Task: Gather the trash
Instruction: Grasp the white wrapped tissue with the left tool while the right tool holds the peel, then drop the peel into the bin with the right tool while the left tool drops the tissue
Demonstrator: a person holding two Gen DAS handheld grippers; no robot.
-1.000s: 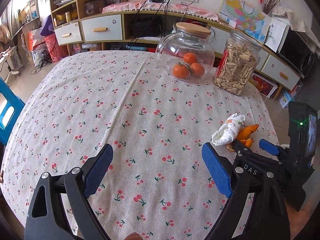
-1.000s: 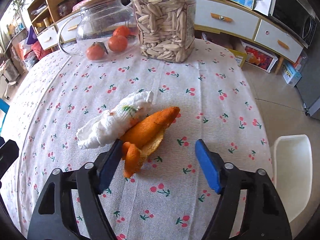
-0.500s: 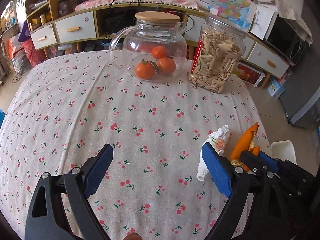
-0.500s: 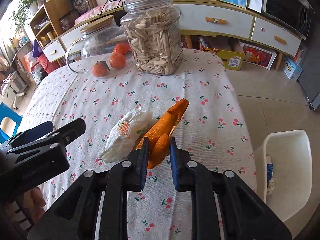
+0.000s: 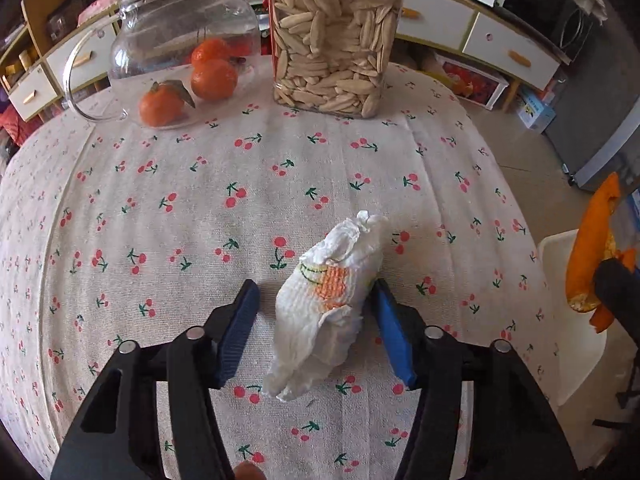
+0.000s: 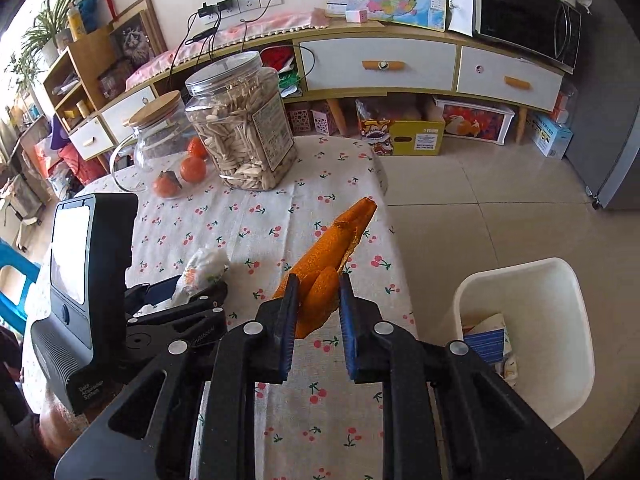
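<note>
- Glass teapot (image 5: 168,52) with three tangerines (image 5: 214,79) sits at 11 o'clock on the cherry-print tablecloth (image 5: 160,208); seed jar (image 5: 334,36) just beside it at 12 o'clock, both unmoved.
- Left gripper (image 5: 312,320) has moved in since 0.5 s ago: crumpled tissue (image 5: 328,304) now lies between its blue pads on the cloth, right pad touching it, left pad just apart. Jaws narrower than before, not clamped.
- Right gripper (image 6: 318,312) stays pinched on the orange peel (image 6: 332,256), now lifted off the cloth and swung toward 3 o'clock, past the table edge.
- White bin (image 6: 532,320) on the floor at 4 o'clock of the right wrist view, paper scraps inside, more in view than earlier.
</note>
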